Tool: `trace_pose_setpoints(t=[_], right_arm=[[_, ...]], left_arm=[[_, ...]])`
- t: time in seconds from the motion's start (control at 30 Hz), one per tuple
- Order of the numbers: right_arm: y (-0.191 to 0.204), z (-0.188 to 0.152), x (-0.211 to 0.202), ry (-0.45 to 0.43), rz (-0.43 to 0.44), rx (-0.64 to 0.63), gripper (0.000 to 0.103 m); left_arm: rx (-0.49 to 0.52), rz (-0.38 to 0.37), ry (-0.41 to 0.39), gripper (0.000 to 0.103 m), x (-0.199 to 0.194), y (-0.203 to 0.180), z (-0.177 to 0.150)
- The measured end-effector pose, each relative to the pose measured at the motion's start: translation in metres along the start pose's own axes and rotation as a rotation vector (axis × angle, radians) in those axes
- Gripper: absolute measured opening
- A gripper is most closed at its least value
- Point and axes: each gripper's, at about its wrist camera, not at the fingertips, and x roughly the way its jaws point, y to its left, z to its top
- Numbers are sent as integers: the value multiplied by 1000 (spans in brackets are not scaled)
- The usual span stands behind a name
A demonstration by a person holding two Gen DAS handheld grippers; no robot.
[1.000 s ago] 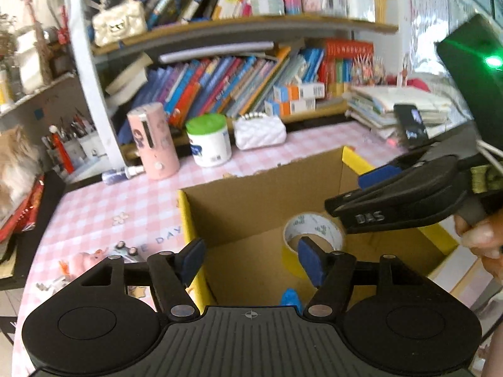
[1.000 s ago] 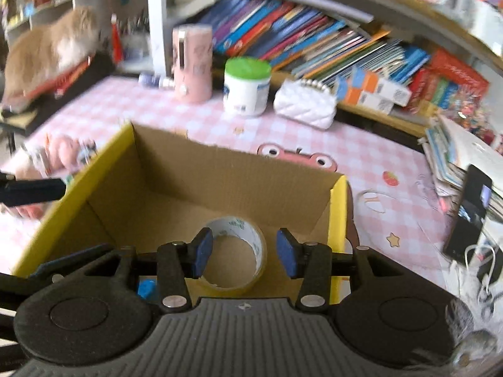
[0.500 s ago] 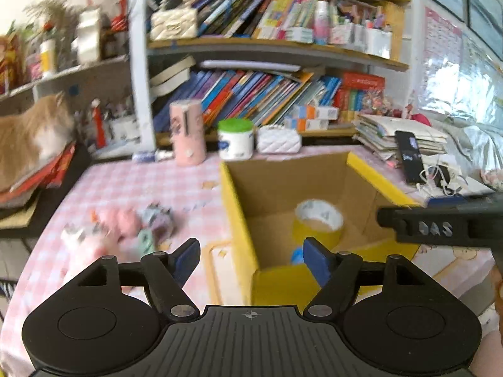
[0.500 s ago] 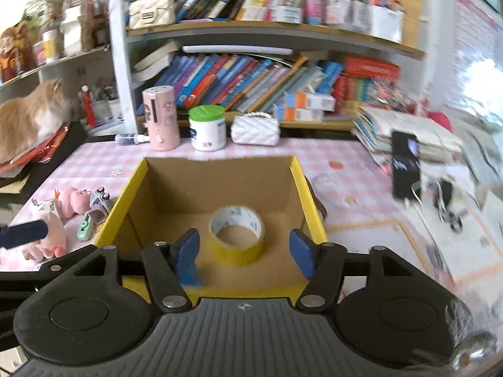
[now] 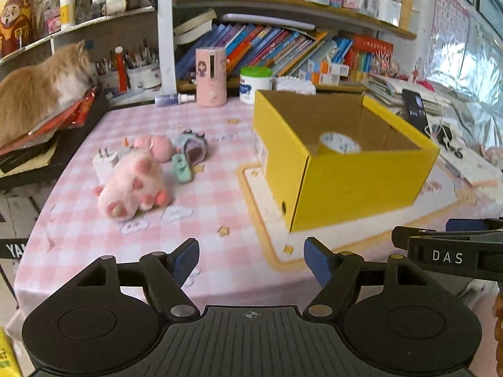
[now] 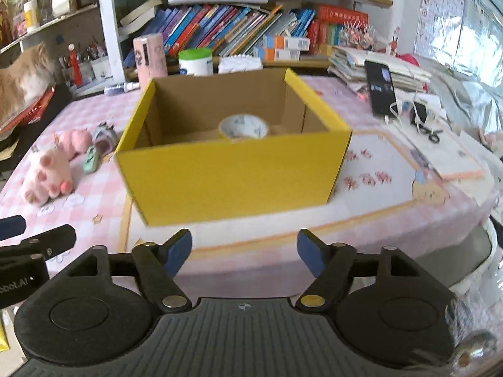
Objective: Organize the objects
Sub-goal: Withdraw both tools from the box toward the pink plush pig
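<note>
A yellow cardboard box (image 5: 355,182) (image 6: 232,179) stands open on the pink checked table, with a roll of tape (image 5: 340,143) (image 6: 243,128) inside. Left of it lie a pink plush toy (image 5: 132,185) (image 6: 47,176), a smaller pink toy (image 5: 157,147), a mint green item (image 5: 182,169) (image 6: 90,158), a white plug (image 5: 105,161) and a grey-purple item (image 5: 193,144). My left gripper (image 5: 251,259) is open and empty, back near the table's front edge. My right gripper (image 6: 244,253) is open and empty, in front of the box.
A pink cylinder (image 5: 210,77), a green-lidded white jar (image 5: 255,83) and a white quilted bag (image 6: 240,64) stand behind the box below bookshelves. A cat (image 5: 41,84) lies at the far left. A phone (image 6: 380,86), papers and cables lie at the right.
Both grippers have pulled back from over the box to the table's front edge. The tape roll stays in the box. Both stay open.
</note>
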Motion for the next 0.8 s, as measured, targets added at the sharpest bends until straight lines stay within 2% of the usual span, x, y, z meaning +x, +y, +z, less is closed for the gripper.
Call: trace_pose_setpoints(t=[0.17,0.23,0.8], right_arm=[[20,-16,-7,21,14,-5,78],[29,-20,-9,27,23,-10,79],[124,-34,-13,47,154,-144,82]], left_arm=[[9,11,16,76,-10,15,-14],[5,19,21,82,-14,23,-19],[-116,174,19,82,-49,106,-48]])
